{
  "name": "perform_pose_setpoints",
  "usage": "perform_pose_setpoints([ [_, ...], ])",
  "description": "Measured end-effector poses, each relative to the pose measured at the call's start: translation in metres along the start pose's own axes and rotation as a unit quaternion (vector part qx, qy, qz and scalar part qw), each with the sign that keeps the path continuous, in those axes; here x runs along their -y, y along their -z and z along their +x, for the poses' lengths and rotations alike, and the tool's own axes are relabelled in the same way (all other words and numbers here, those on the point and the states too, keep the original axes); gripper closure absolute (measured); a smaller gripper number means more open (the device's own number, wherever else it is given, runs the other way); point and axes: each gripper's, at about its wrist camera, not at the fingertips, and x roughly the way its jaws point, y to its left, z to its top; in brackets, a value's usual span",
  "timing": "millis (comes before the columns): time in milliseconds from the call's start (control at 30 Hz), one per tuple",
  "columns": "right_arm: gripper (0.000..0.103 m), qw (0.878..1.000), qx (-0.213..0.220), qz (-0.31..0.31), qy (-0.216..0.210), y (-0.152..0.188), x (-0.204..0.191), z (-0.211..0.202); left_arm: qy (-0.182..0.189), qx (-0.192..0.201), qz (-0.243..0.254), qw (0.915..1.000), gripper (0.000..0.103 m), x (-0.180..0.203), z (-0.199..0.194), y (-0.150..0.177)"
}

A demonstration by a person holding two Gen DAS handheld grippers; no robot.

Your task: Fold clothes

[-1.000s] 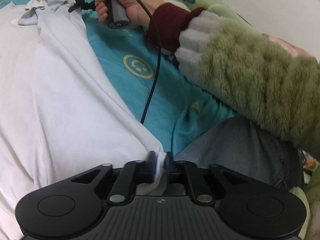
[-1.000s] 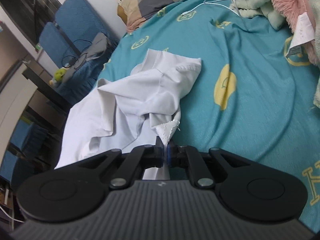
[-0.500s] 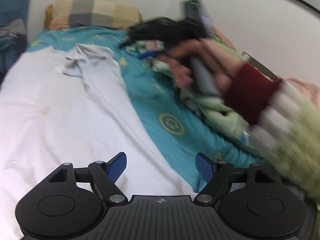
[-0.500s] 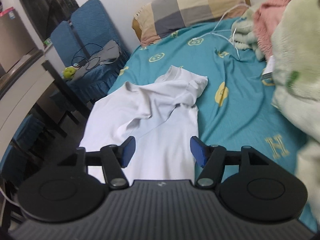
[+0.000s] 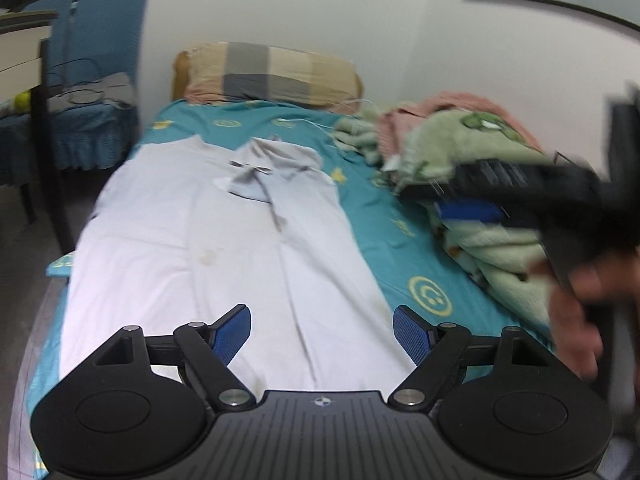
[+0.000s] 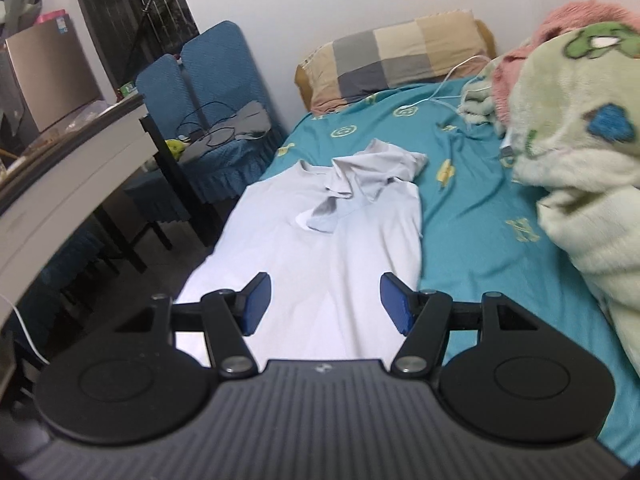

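The white shirt [image 5: 224,248] lay flat and long on the bed [image 5: 404,248], along its left edge, with the neck end toward the checked pillow [image 5: 268,74] at the head of the bed; one side was folded over the middle; the left gripper [image 5: 322,330] was spread wide above the near end of the shirt and held nothing; the right gripper [image 6: 325,302] was spread wide too, with nothing in it; a fluffy green blanket [image 6: 580,152] was piled at the right edge.
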Motion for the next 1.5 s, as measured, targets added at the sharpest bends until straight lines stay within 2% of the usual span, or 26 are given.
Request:
perform_pose_setpoints([
  [133, 0.04, 1.0, 0.004, 0.0, 0.007, 0.023, -0.008, -0.015, -0.017, 0.011, -0.007, 0.9998, 0.022, -0.007, -0.012, -0.007],
  [300, 0.039, 1.0, 0.011, 0.001, 0.006, 0.035, -0.017, -0.021, -0.028, 0.015, -0.016, 0.9994, 0.021, -0.013, -0.015, -0.008],
  [433, 0.021, 1.0, 0.011, -0.001, 0.003, 0.038, -0.023, -0.019, -0.042, 0.022, -0.028, 0.9985, 0.02, -0.023, -0.016, -0.009],
  [567, 0.02, 1.0, 0.013, 0.005, -0.001, 0.037, -0.025, -0.02, -0.063, 0.03, -0.042, 0.9967, 0.019, -0.038, -0.007, -0.023],
  [667, 0.02, 1.0, 0.015, 0.021, 0.006, 0.037, -0.02, -0.019, -0.057, 0.032, -0.032, 0.9973, 0.019, -0.046, 0.013, -0.047],
  [833, 0.02, 0.998, 0.014, 0.057, 0.019, 0.035, -0.002, -0.014, -0.048, 0.037, -0.004, 0.9982, 0.018, -0.056, 0.078, -0.093],
  [933, 0.02, 0.997, 0.013, 0.077, 0.029, 0.032, 0.014, -0.005, -0.046, 0.031, -0.006, 0.9984, 0.018, -0.064, 0.133, -0.121],
  [1133, 0.02, 0.992, 0.003, 0.114, 0.054, 0.025, 0.049, 0.025, -0.072, 0.032, -0.004, 0.9969, 0.019, -0.081, 0.254, -0.166],
  [1267, 0.02, 0.992, -0.005, 0.108, 0.061, 0.02, 0.064, 0.049, -0.066, 0.022, -0.011, 0.9975, 0.02, -0.091, 0.326, -0.186],
  [1333, 0.02, 0.991, -0.011, 0.12, 0.063, 0.02, 0.075, 0.06, -0.065, 0.013, -0.005, 0.9978, 0.025, -0.092, 0.357, -0.189],
  [1433, 0.02, 0.988, -0.031, 0.139, 0.061, 0.024, 0.089, 0.078, -0.064, -0.002, -0.013, 0.9978, 0.048, -0.099, 0.391, -0.19],
  [1500, 0.02, 0.987, -0.042, 0.147, 0.059, 0.027, 0.092, 0.085, -0.05, 0.01, -0.044, 0.9977, 0.093, -0.108, 0.396, -0.194],
])
